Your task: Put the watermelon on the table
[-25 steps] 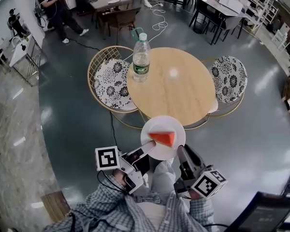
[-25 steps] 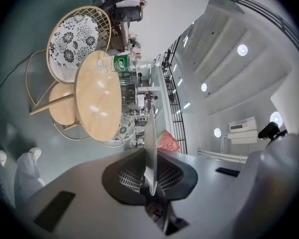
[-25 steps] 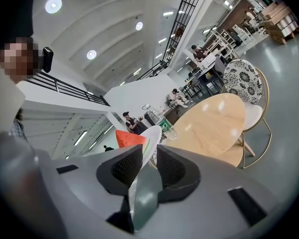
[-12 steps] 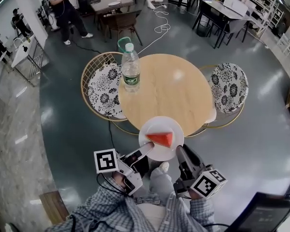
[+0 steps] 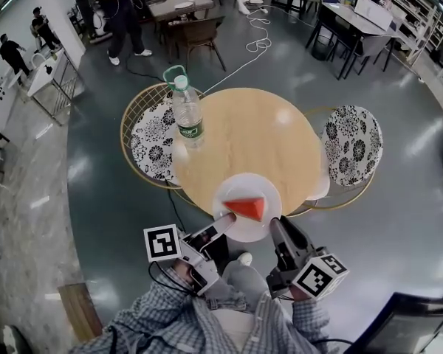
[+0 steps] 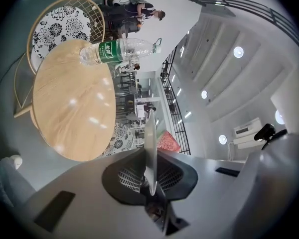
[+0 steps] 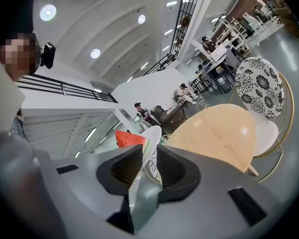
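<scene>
Left gripper (image 5: 223, 223) and right gripper (image 5: 275, 228) each clamped on opposite rims of white plate (image 5: 245, 185) — two-sided hold keeps it level. Watermelon slice (image 5: 247, 208) lies on plate, over round table's (image 5: 266, 135) near edge — apparently not yet set down. Water bottle (image 5: 187, 113) upright at far-left edge.

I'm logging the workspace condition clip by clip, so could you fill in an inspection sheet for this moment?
Surface: round wooden table, carrying one bottle.
Job's things: watermelon slice on a white plate, held at the table's near edge. Contact with the tabletop cannot be told.
Clutter: water bottle, upright near the table's left edge.
Grippers: left gripper and right gripper are each shut on the plate's rim, on opposite sides.
Cables: white cable looped on the floor beyond the table.
Surroundings: cushioned chair at view left, second chair at view right, standing person further back.
</scene>
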{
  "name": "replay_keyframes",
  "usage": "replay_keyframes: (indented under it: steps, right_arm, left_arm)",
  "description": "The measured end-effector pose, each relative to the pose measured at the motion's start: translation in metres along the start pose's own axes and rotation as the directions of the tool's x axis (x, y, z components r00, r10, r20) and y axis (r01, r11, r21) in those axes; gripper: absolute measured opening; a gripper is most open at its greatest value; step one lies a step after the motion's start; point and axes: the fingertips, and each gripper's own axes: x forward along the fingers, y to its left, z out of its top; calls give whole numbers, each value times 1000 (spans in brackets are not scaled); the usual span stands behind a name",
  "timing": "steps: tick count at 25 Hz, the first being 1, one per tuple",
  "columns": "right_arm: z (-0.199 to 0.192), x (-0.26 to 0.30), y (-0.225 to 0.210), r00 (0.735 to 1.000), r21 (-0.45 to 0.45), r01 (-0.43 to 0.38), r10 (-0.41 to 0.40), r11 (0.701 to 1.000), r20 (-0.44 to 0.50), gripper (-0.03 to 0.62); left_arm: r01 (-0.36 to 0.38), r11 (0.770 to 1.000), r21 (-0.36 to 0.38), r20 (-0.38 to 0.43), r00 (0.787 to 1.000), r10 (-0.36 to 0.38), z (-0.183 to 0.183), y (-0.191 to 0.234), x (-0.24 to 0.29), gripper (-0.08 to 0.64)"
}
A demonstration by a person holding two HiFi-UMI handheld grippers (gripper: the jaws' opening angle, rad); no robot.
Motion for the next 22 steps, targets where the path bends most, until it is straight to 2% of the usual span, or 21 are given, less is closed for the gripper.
replay_keyframes:
  steps: [11, 15, 22]
  right_arm:
    - [22, -4, -33, 1000, 27, -12, 13, 1000, -19, 91]
    - [24, -5, -45, 1000, 43, -1, 2, 999, -13, 91]
    - [33, -7, -57, 1000, 51, 25, -25, 998, 5, 91]
  left_arm:
    - [-26, 1000, 9, 36, 999, 26, -9, 6, 36, 28]
    - [-44, 999, 1, 31, 999, 44, -11, 14, 45, 28]
    - [-30, 1000, 2, 7, 1000, 30, -11, 12, 64, 28]
